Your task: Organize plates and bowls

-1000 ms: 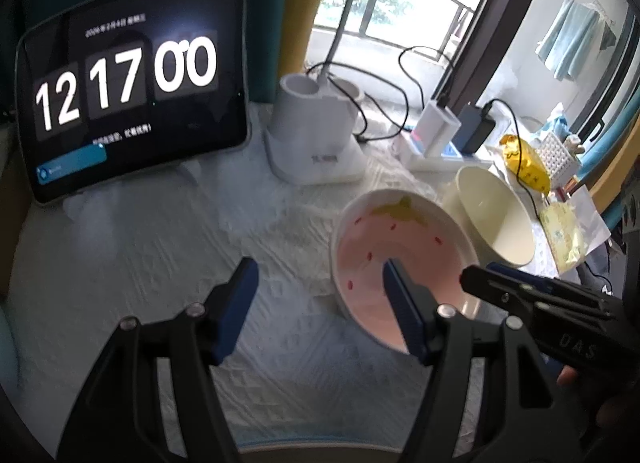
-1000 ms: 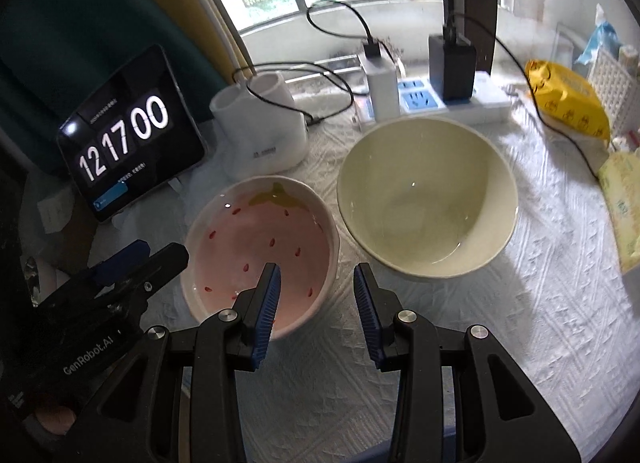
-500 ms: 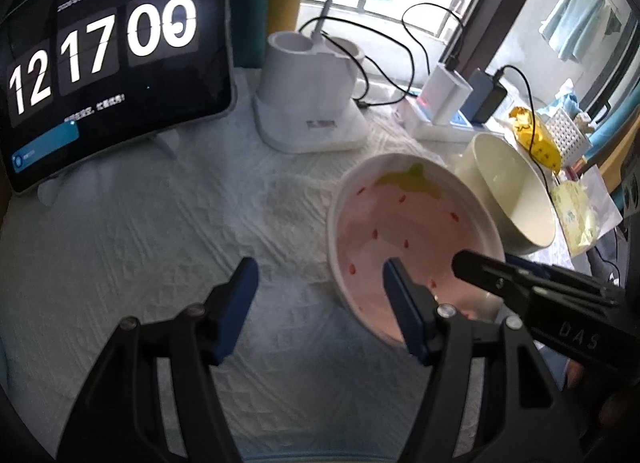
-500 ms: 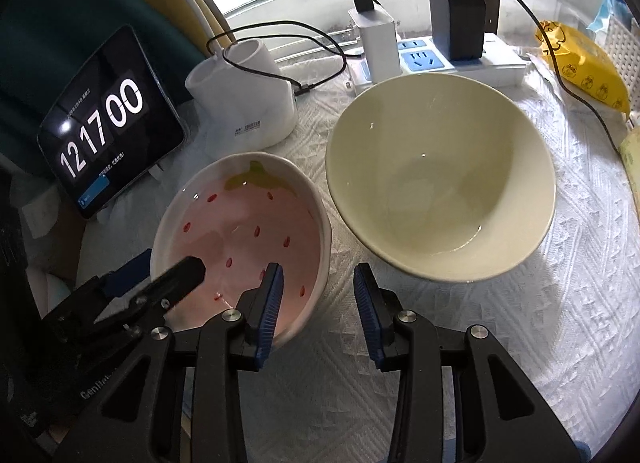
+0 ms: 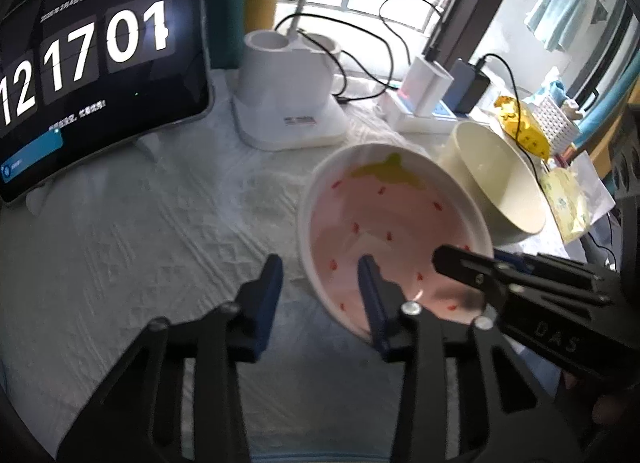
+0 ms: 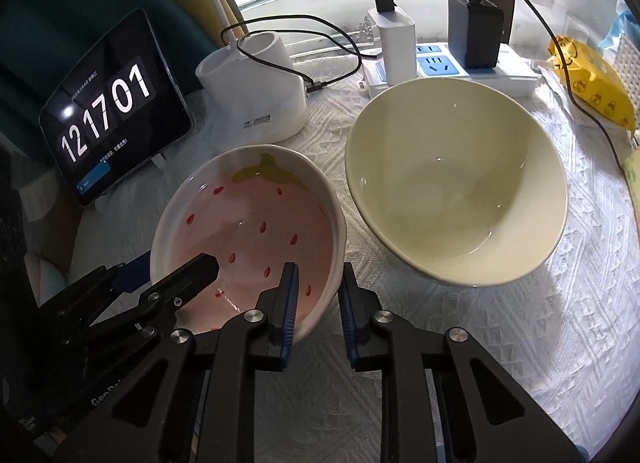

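Observation:
A pink bowl [image 5: 380, 215] [image 6: 248, 215] with a strawberry pattern sits on the white cloth, left of a larger cream bowl [image 5: 500, 183] [image 6: 452, 191]. My right gripper [image 6: 318, 299] straddles the pink bowl's near right rim, one finger inside and one outside. Its jaws are closing, and the bowl's wall fills the gap between the pads. My left gripper [image 5: 320, 291] straddles the bowl's left rim and its jaws are closing too. Its right finger is inside the bowl. A strip of cloth shows between its left pad [image 5: 272, 287] and the rim.
A tablet [image 5: 92, 75] [image 6: 112, 119] showing a clock leans at the back left. Beside it stands a white holder [image 5: 284, 95] [image 6: 256, 95] with cables. A power strip [image 6: 452, 67] with chargers and a yellow packet [image 6: 592, 83] lie behind the cream bowl.
Both grippers' jaws have narrowed around the pink bowl's rim, the right one down onto the wall. Both have come a little lower and closer to the bowl. The clock's seconds advanced.

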`<state>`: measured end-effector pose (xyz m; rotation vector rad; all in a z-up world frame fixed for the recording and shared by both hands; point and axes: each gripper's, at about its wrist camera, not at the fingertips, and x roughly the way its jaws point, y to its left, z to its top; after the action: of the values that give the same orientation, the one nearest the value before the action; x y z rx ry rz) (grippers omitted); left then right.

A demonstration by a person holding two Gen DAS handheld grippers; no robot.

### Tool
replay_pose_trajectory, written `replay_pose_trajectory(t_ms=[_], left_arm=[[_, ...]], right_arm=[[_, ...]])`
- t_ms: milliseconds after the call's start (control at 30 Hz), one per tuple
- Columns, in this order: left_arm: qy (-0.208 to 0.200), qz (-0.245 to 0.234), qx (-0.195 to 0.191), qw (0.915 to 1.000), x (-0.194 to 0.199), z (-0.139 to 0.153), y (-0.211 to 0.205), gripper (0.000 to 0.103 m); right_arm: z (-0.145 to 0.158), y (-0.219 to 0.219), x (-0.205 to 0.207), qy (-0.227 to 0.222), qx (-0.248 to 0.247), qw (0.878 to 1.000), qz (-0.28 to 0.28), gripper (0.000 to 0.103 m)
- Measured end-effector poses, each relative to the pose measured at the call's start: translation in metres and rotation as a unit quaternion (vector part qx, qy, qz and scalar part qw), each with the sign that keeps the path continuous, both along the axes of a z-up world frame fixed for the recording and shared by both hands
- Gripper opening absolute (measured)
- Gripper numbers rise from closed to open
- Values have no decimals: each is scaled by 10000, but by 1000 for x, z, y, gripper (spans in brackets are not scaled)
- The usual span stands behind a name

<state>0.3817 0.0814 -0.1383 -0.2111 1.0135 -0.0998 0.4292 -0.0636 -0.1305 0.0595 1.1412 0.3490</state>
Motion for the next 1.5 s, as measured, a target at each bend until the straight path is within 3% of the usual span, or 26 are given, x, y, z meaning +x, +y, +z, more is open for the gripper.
replay_pose_trajectory(t_ms=[67, 600, 1500], left_arm=[[-2, -82, -45, 10000, 0, 0, -3, 33], [-244, -122, -36, 9996, -13, 12, -5, 33], [-733, -298, -111, 9968, -66, 71, -30, 37]], right_arm=[[0, 0, 0, -11, -4, 10000, 0, 21], [9, 2, -11, -252, -133, 9996, 26, 21], [73, -32, -63, -904, 193, 9957, -4, 21]])
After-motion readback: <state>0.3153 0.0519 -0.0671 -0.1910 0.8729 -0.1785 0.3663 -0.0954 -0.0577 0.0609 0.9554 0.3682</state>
